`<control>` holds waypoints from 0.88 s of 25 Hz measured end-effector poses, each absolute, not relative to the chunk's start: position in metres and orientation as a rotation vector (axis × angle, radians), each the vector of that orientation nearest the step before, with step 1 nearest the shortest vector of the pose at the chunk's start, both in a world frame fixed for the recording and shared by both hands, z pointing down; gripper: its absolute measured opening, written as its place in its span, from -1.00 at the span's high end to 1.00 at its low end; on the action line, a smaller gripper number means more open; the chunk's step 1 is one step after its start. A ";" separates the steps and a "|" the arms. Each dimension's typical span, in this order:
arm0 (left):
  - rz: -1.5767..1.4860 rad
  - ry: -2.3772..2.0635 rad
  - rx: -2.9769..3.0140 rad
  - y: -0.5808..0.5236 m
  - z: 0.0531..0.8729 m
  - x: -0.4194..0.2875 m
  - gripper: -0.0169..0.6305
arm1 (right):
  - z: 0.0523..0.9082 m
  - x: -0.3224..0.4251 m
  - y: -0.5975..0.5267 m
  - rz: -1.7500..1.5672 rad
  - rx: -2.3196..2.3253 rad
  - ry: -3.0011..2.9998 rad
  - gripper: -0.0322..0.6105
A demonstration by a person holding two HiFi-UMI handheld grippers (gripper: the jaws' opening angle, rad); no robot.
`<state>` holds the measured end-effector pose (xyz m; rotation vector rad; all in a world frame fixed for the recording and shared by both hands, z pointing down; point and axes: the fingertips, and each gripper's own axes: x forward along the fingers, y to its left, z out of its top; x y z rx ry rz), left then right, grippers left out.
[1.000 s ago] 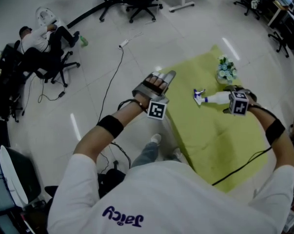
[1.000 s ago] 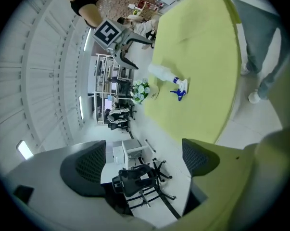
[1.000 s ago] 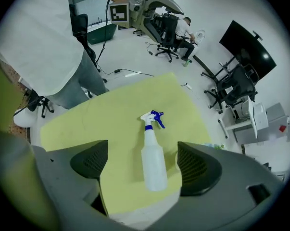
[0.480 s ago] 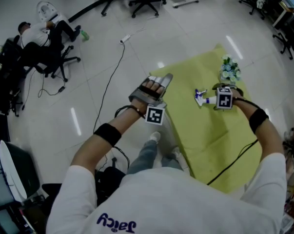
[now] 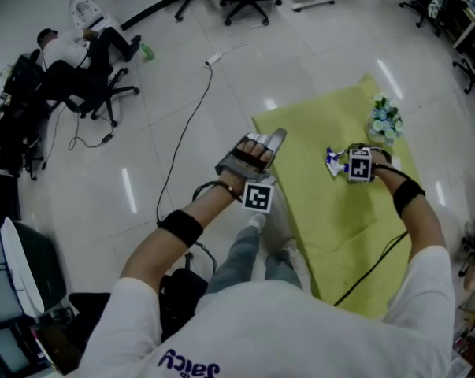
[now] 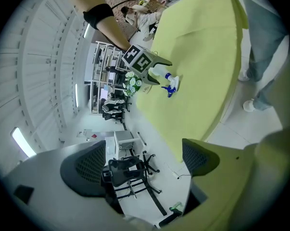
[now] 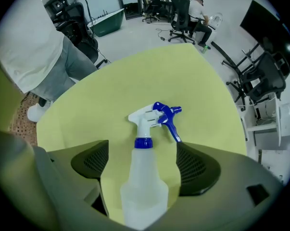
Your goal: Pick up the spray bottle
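Note:
The spray bottle (image 7: 144,179) is clear with a blue-and-white trigger head (image 7: 157,115). It lies on its side on the yellow-green table (image 7: 135,76), nozzle pointing away from me. My right gripper (image 7: 142,154) is open, a jaw on each side of the bottle's body and a narrow gap at both pads. In the head view only the bottle's head (image 5: 332,161) shows ahead of the right gripper (image 5: 345,165). My left gripper (image 5: 272,137) hovers open and empty by the table's left edge; its own view shows the bottle (image 6: 166,80) far off.
A small pot of flowers (image 5: 384,119) stands on the table beyond the bottle. The table's left edge (image 5: 278,181) lies beside my legs and shoes (image 5: 255,224). A cable (image 5: 188,124) runs over the floor. Office chairs and a seated person (image 5: 64,53) are far left.
My right gripper has slid forward along the bottle, so its jaws now straddle the body and hide it in the head view. The left gripper has hardly moved.

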<state>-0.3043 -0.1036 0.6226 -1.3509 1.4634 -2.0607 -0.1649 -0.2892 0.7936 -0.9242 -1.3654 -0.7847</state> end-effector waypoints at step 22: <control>-2.079 1.497 -1.350 -0.101 0.637 -0.302 -0.55 | 0.828 -0.155 -0.310 -0.824 -0.795 -1.243 0.28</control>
